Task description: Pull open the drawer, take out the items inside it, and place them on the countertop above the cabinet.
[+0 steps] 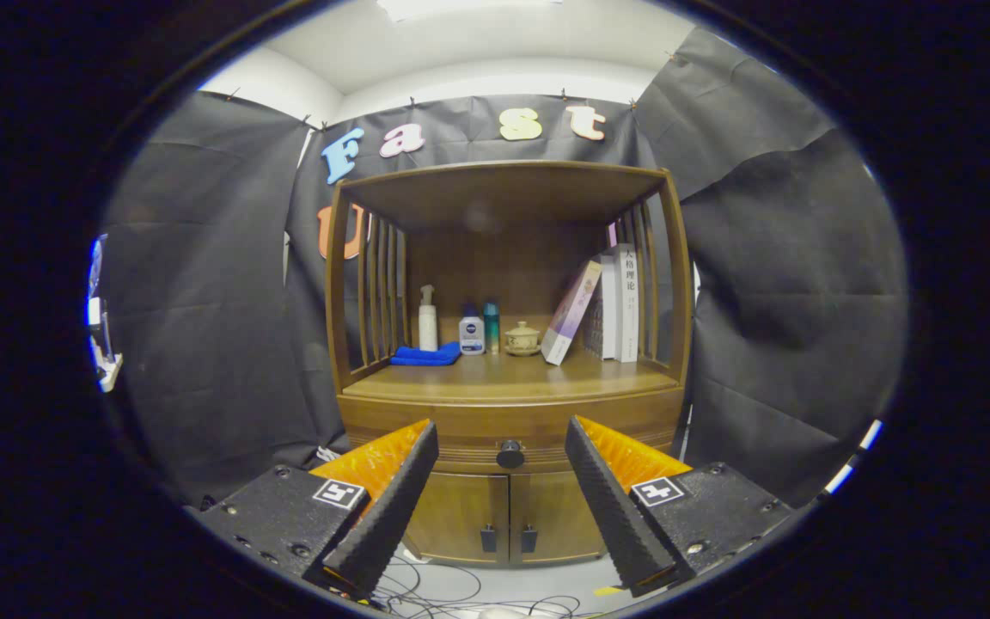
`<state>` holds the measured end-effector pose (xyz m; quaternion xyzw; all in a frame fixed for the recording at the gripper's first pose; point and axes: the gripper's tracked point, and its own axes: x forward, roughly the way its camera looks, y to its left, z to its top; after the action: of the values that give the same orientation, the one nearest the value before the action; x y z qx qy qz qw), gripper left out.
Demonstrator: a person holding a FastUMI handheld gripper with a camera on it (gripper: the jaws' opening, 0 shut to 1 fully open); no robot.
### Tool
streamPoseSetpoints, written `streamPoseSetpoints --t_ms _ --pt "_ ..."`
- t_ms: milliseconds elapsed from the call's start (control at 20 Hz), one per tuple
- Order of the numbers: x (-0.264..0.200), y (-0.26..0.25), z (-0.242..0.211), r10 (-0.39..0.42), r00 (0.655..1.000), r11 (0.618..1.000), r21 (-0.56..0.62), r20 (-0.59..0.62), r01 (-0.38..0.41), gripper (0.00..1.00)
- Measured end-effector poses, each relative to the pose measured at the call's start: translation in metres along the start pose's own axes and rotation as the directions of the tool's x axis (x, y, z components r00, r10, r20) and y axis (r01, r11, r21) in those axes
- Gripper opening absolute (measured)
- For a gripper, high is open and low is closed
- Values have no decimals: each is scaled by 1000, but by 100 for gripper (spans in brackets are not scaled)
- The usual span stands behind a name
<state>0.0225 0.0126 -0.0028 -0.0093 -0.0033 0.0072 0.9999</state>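
Between the two fingers, spread wide and holding nothing, the gripper [502,434] looks straight at the wooden cabinet [508,481], and the drawer [461,430] sits shut just under the countertop [512,378], its dark round knob [510,453] dead centre in the gap and well beyond the tips. Up on the countertop, from one side to the other: a blue cloth [424,354], a white pump bottle [427,318], a small white and blue bottle [472,333], a teal bottle [491,325], a little lidded pot [522,339], and a leaning book [572,311] against upright books [620,303]. Below the drawer, two cabinet doors [504,516] stand closed, and loose cables [461,593] lie on the floor.
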Motion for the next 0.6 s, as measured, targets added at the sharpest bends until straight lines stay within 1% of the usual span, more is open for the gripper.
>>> streamPoseSetpoints --t_ms 200,600 --pt "32 1 -21 9 1000 1000 -10 -20 -9 98" --pt "130 -4 -86 6 995 1000 -25 -103 -9 98"
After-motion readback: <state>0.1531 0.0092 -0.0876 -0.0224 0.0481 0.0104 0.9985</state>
